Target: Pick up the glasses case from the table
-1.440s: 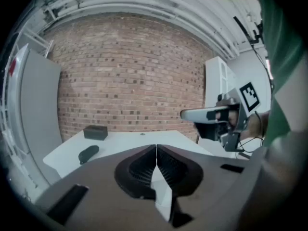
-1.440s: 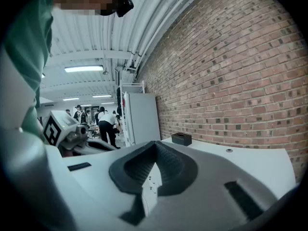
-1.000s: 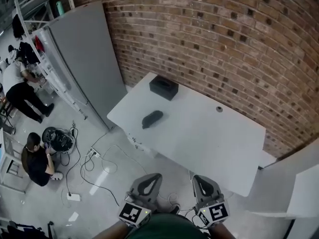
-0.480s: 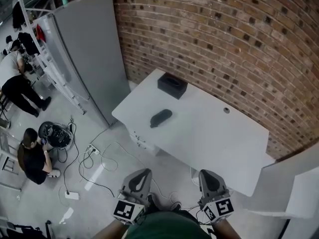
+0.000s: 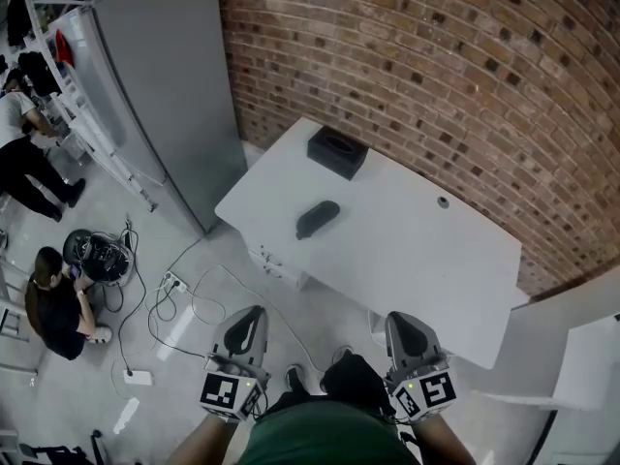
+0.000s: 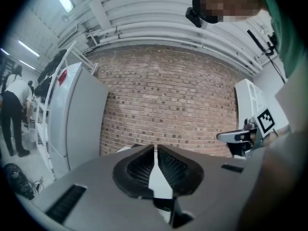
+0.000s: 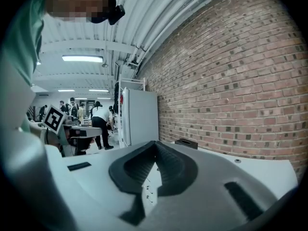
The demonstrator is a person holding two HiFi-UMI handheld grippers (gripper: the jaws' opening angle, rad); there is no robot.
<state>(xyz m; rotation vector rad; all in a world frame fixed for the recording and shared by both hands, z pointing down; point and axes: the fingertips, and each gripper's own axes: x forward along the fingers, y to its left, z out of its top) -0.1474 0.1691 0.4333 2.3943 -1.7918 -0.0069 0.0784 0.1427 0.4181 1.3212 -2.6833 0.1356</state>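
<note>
At far left, a person [image 5: 53, 308] sits on the concrete floor beside a tangle of cables [image 5: 170, 303], with a tall grey cabinet [image 5: 165, 85] behind them. My left gripper [image 5: 249, 312] hangs over the floor, short of the white table's [image 5: 387, 260] near edge. In the left gripper view its jaws are pressed together at the tips with nothing between them. Farther right, the dark glasses case [image 5: 317, 218] lies on the left part of the table. It is angled across the tabletop and well apart from both of my grippers. Beyond it, a black box [image 5: 337, 152] with an opening in its top stands near the table's far left corner, by the brick wall [image 5: 465, 76]. A small round fitting [image 5: 443, 201] sits in the tabletop farther right, near the far edge. My right gripper [image 5: 400, 318] is held level with the left one, just off the table's near edge. Its own view shows the jaws meeting at the tips, gripping nothing, and the black box stands past them on the tabletop. Each gripper's marker cube sits at the bottom of the head view, either side of my green sleeves [image 5: 320, 439].
</note>
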